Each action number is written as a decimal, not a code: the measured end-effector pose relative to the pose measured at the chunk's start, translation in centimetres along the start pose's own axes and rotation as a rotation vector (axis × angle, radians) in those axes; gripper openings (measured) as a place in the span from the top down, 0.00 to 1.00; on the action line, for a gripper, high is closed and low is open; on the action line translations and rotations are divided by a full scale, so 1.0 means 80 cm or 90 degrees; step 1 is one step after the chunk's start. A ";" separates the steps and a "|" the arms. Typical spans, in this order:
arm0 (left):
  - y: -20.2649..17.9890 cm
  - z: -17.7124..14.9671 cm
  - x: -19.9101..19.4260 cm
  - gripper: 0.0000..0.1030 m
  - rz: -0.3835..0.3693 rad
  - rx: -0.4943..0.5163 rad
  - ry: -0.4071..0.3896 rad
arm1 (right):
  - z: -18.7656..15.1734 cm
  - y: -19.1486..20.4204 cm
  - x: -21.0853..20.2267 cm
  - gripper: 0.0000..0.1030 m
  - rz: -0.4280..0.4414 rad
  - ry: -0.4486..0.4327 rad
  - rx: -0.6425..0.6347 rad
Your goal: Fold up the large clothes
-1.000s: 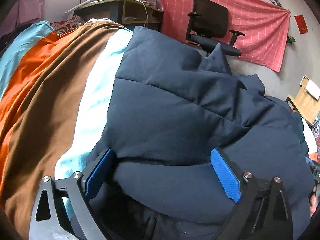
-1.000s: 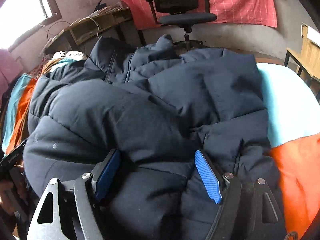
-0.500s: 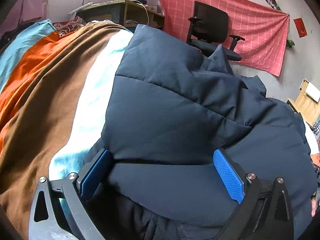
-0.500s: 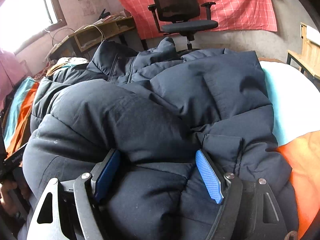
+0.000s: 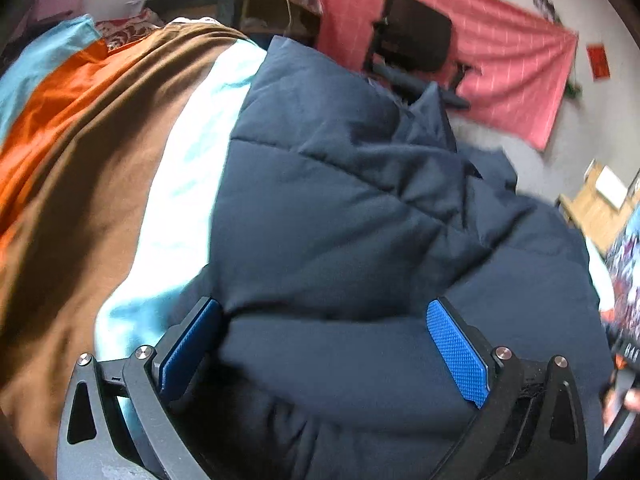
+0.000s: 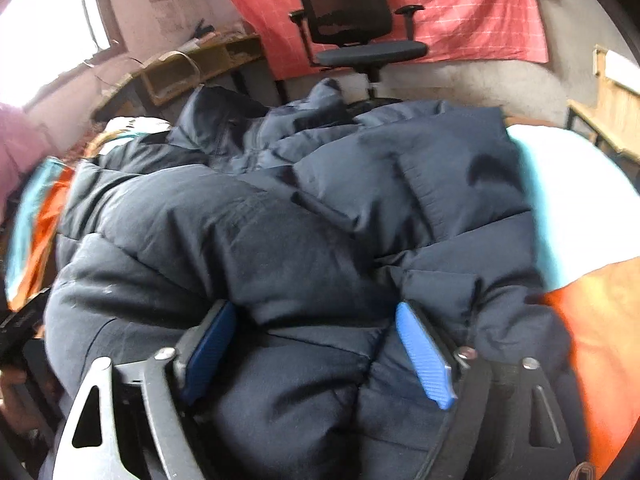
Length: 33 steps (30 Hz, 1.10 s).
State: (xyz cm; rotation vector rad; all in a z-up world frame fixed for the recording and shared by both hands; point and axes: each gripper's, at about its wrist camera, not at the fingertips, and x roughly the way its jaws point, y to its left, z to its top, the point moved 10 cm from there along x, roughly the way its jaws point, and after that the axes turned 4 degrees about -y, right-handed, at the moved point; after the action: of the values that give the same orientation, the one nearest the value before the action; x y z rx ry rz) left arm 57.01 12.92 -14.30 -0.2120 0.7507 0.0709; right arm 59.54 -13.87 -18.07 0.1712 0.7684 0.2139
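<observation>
From my left wrist view, my left gripper [image 5: 324, 344] sits at the bottom of the frame with its blue pads [image 5: 458, 354] spread wide, and a thick roll of the navy puffer jacket [image 5: 360, 216] bulges between them. The padding fills the gap and presses against both pads, so my fingers are parted but packed with jacket. The jacket takes up the centre and right of the frame, its quilted panels creased toward the upper right. It lies on a striped bedcover [image 5: 92, 152] whose pale blue, brown and orange bands run down the left side. In the upper right a black office chair [image 5: 416, 52] stands before a red checked cloth [image 5: 516, 68] hung on the wall, both blurred. A cluttered desk [image 5: 236, 4] sits at top centre.

From my right wrist view, my right gripper [image 6: 316, 348] is likewise at the bottom, blue pads [image 6: 426, 356] held well apart with a fat fold of the same jacket [image 6: 320, 220] wedged between them and touching both. The jacket heaps across the middle of the frame, its collar end bunched toward the top centre. The bedcover [image 6: 592, 240] shows pale at the right edge and orange at lower right. The chair [image 6: 356, 20] stands at top centre against the red cloth [image 6: 472, 8], with the desk [image 6: 188, 68] at upper left beside a bright window [image 6: 44, 32]
</observation>
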 end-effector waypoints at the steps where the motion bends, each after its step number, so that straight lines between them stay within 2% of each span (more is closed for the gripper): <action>1: 0.008 0.002 -0.016 0.02 0.025 0.000 -0.006 | 0.002 -0.001 -0.006 0.11 -0.021 0.001 -0.001; 3: 0.016 0.004 -0.048 0.02 0.024 -0.007 -0.027 | 0.006 -0.001 -0.026 0.11 -0.048 0.001 0.014; 5: 0.023 0.003 -0.082 0.02 -0.012 -0.017 -0.036 | 0.008 0.003 -0.051 0.10 -0.053 0.001 0.038; 7: 0.035 -0.002 -0.108 0.02 -0.024 -0.018 -0.019 | 0.011 0.008 -0.078 0.10 -0.067 0.012 0.048; 10: 0.048 -0.008 -0.132 0.02 -0.010 0.007 0.023 | 0.024 0.022 -0.114 0.10 -0.092 0.020 0.034; 14: 0.053 -0.006 -0.161 0.02 0.005 0.050 0.028 | 0.054 0.042 -0.165 0.07 -0.168 0.018 0.013; 16: 0.047 -0.002 -0.164 0.02 -0.008 0.042 0.036 | 0.064 0.055 -0.176 0.07 -0.152 0.030 0.043; 17: 0.046 0.001 -0.163 0.02 -0.013 0.035 0.043 | 0.070 0.066 -0.180 0.07 -0.120 0.035 0.070; 19: 0.045 0.016 -0.164 0.02 -0.021 0.020 0.043 | 0.080 0.076 -0.184 0.07 -0.094 0.035 0.096; 23: 0.043 0.063 -0.179 0.02 -0.044 -0.027 -0.019 | 0.102 0.088 -0.181 0.07 -0.062 0.043 0.123; 25: 0.037 0.081 -0.176 0.02 -0.046 -0.030 -0.036 | 0.113 0.092 -0.171 0.07 -0.047 0.047 0.123; 27: 0.024 0.106 -0.162 0.02 -0.040 -0.015 -0.062 | 0.129 0.089 -0.156 0.07 -0.033 0.050 0.119; 30: 0.007 0.139 -0.131 0.02 -0.007 0.006 -0.097 | 0.155 0.080 -0.128 0.07 -0.020 0.043 0.114; 33: -0.031 0.182 -0.078 0.02 -0.006 0.037 -0.122 | 0.181 0.064 -0.086 0.07 0.001 0.031 0.103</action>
State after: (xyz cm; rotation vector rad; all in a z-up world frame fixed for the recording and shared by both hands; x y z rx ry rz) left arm 62.56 13.74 0.69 -0.1504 0.5601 0.0592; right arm 64.24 -11.79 -2.02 0.3210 0.8341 0.1571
